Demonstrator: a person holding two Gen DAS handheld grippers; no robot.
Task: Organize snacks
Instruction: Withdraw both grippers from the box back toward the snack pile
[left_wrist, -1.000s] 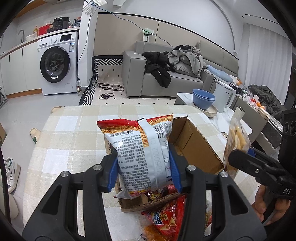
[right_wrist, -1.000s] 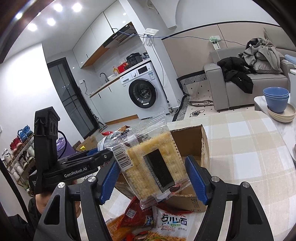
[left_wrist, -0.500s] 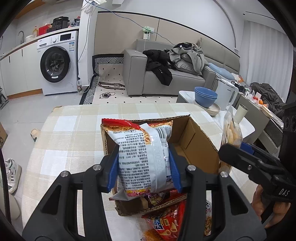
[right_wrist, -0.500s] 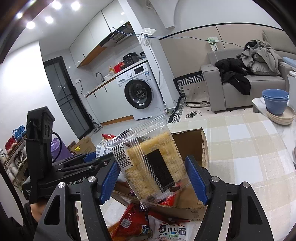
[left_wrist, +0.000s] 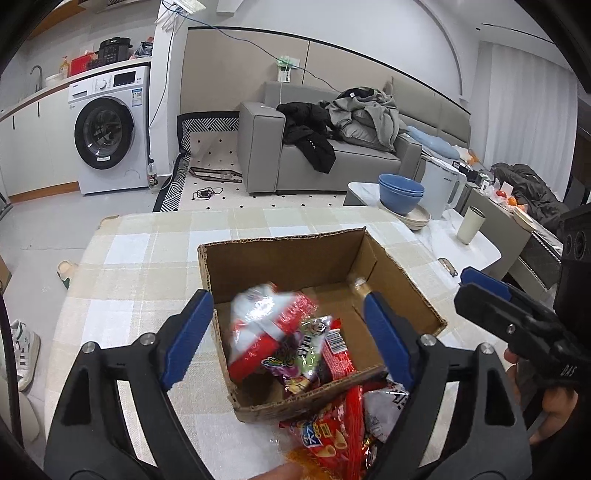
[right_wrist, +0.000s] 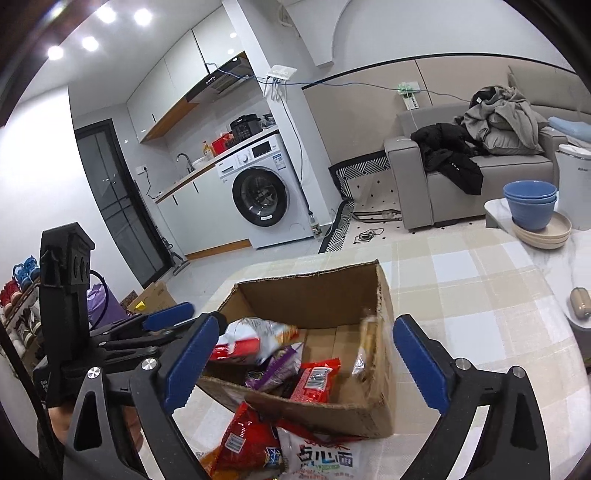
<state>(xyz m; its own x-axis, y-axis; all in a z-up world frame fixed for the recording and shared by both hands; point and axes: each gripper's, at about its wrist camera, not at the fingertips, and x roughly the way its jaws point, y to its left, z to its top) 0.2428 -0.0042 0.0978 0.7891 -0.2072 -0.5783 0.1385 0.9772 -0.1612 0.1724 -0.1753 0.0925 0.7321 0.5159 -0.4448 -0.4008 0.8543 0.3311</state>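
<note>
- Left tongs (left_wrist: 286, 334): jaws have just been opening, now spread; nothing pinched, the red-and-white snack bag (left_wrist: 262, 332) lies blurred below them, inside the cardboard box (left_wrist: 280, 251).
- Right tongs (right_wrist: 303, 360): jaws have just been opening, spread wide, empty; clear cracker pack (right_wrist: 365, 343) leans against the box's right wall.
- More snack packets (right_wrist: 258, 443) lie on the checked tabletop (right_wrist: 461, 280), near side of the box.

An open brown cardboard box (left_wrist: 295, 254) stands on the table. Inside it, near its left wall, lies a blurred red-and-white snack bag (left_wrist: 266, 328), beside purple and red packets (left_wrist: 314, 350). More red snack bags (right_wrist: 247, 443) lie just outside its near wall.
</note>
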